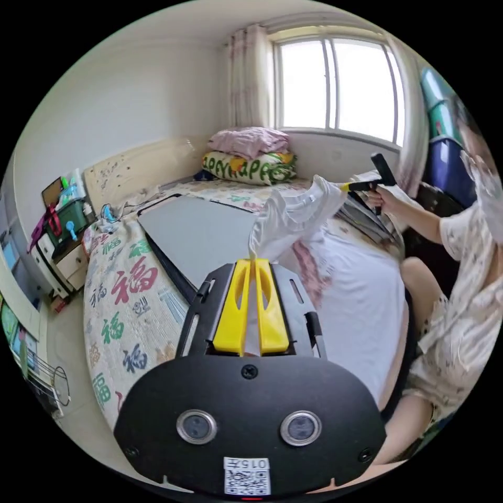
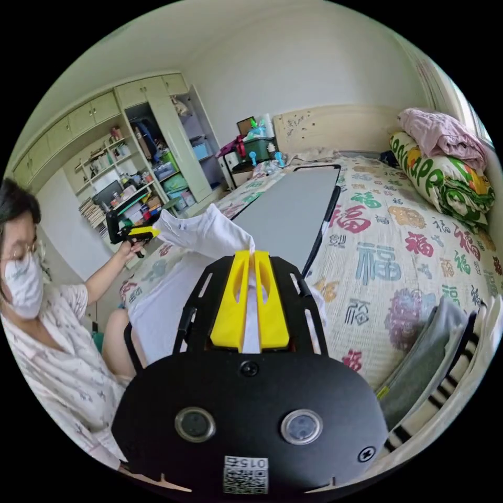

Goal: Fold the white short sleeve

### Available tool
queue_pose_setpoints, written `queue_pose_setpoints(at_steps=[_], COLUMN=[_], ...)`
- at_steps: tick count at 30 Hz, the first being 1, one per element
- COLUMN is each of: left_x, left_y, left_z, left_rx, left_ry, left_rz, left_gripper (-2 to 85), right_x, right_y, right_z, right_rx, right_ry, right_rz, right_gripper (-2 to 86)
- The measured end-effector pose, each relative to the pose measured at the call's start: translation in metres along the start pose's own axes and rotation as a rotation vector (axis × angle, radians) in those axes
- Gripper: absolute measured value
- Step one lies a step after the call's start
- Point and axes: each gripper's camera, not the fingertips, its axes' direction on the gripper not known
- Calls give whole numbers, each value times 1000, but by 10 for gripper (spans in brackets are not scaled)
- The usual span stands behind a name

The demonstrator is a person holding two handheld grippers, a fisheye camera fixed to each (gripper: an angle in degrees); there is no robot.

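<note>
Two grippers, the left gripper (image 1: 255,262) and right gripper (image 2: 253,255), each clench a corner of the white short sleeve (image 1: 293,215), stretched rumpled above the bed (image 1: 126,293).

- The bed (image 1: 120,293) wears a cream cover printed with coloured characters.
- A flat grey board (image 1: 196,236) lies on its middle.
- At the far end by the window, a green-patterned folded quilt (image 1: 246,167) carries a pink bundle (image 1: 249,140).
- White cloth (image 1: 361,293) lies over the near right side.
- Striped and grey folded clothes (image 2: 435,361) sit stacked at the near edge.
</note>
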Motion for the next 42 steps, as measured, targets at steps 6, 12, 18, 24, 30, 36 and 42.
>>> queue_pose_setpoints(at_steps=[6, 12, 18, 24, 30, 36, 42], left_x=[159, 224, 211, 205, 216, 205, 139], left_y=[202, 238, 241, 197, 137, 95, 22], left_z=[-37, -52, -67, -115, -44, -13, -41], left_rx=[-244, -362, -459, -292, -345, -460, -307], left_ry=[189, 81, 84, 116, 226, 264, 285], left_rz=[102, 184, 94, -49, -78, -74, -206], left_gripper=[-3, 1, 38, 47, 55, 55, 54], right_x=[-80, -134, -157, -168, -161, -147, -150], right_y=[215, 282, 294, 274, 223, 199, 176], right_z=[-38, -63, -96, -153, -118, -87, -139], right_rx=[-337, -440, -533, -362, -319, -616, -660], right_ry=[-93, -6, 29, -6, -106, -237, -269], right_rz=[-9, -86, -110, -36, 18, 41, -35], right_gripper=[4, 11, 47, 64, 64, 66, 65])
